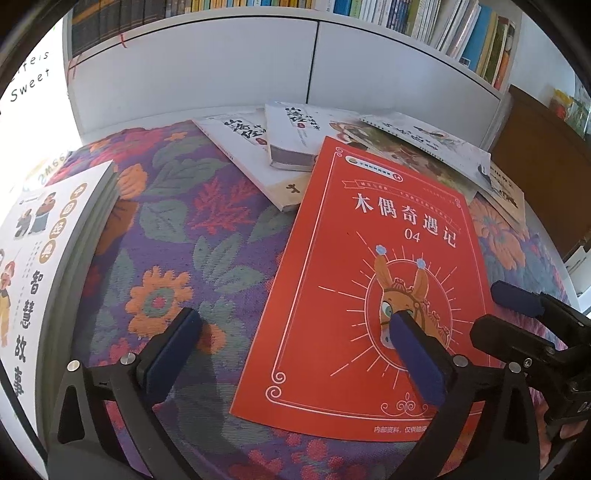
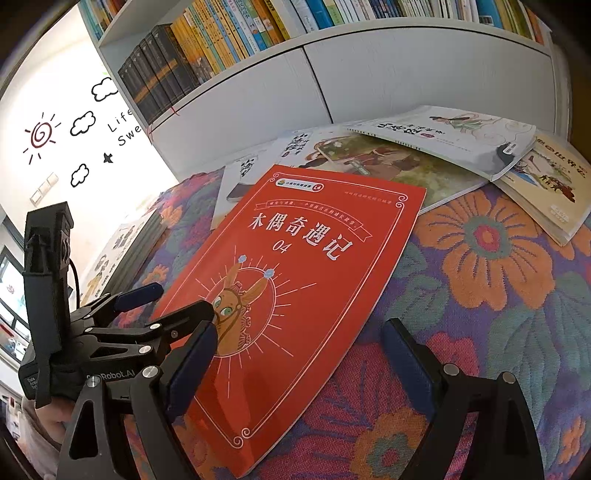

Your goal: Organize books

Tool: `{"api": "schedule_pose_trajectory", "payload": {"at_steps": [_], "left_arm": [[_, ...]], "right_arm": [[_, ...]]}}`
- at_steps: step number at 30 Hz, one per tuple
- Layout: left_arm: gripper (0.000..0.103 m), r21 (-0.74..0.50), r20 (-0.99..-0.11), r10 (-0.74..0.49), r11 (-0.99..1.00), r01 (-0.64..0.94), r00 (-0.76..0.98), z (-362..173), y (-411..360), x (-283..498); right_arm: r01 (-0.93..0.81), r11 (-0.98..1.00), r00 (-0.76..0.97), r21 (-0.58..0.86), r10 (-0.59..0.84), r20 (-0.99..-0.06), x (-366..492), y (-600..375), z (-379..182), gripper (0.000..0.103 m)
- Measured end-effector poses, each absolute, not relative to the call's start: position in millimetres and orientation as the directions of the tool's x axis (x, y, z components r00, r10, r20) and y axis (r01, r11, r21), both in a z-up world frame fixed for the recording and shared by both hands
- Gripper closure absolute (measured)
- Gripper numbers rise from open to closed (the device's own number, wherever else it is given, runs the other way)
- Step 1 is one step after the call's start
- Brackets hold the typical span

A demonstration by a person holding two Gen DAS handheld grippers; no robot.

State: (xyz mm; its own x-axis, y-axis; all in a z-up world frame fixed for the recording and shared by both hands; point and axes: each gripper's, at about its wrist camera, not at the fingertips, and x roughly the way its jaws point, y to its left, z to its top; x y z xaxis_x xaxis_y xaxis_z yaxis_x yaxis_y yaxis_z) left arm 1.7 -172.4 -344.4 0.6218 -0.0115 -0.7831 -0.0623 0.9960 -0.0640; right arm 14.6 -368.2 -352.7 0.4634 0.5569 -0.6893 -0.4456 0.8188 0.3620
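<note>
White bookshelf (image 2: 424, 62) across frame top, packed with upright books (image 2: 229, 33). Floral cloth (image 1: 177, 266) below; red book (image 1: 369, 280) flat at centre, untouched. Left gripper (image 1: 291, 347) and right gripper (image 2: 299, 354) both spread, pinching nothing.

- A worktop (image 2: 491, 258) covered with a purple cloth of orange flowers and green leaves carries the books.
- A red book (image 1: 369, 280) lies flat near the middle, its far corner overlapping pale books behind it.
- A loose pile of white-covered books (image 2: 424, 155) lies overlapped along the far edge.
- A stack of books (image 1: 40, 266) with a white illustrated cover sits at the left edge.
</note>
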Motion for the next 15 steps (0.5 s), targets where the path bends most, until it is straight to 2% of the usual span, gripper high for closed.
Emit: {"api": "schedule_pose_trajectory", "payload": {"at_steps": [8,15], "left_arm": [[0.001,-0.063,-0.783,-0.01,0.996,-0.063,0.622,-344.4,-172.8,1.7],[0.001,-0.063,-0.783,-0.01,0.996,-0.063,0.622,-344.6,-172.9,1.6]], "right_arm": [[-0.456,0.812,0.456,0.364,0.564,-0.689,12.5,-366.7,-352.4,0.008],[-0.458,0.815,0.456,0.356,0.559,-0.692,11.3,-365.1,-351.9,0.008]]}}
